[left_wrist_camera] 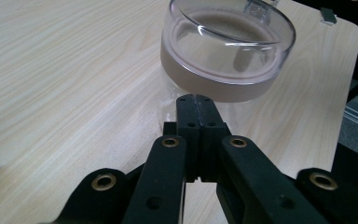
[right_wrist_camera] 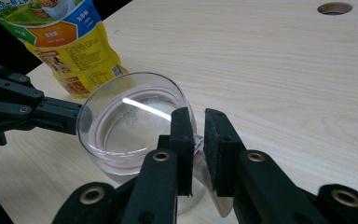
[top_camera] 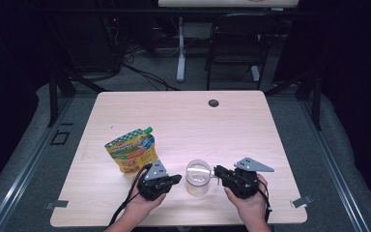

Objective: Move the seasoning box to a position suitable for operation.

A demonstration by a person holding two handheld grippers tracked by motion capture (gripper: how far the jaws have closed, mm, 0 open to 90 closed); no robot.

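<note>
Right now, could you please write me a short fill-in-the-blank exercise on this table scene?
1. The left gripper has its jaws ____ with nothing between them.
2. The right gripper holds the clear mug by its ____.
3. The yellow pouch has a ____ cap.
4. The mug stands ____ the two grippers.

Missing words: shut; handle; green; between

The right gripper [right_wrist_camera: 196, 128] straddles the glass cup's [right_wrist_camera: 130, 123] handle (yellow pouch [right_wrist_camera: 63, 39] behind).

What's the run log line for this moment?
left gripper: shut, empty, beside glass mug | right gripper: jaws around mug handle | pouch: upright
</note>
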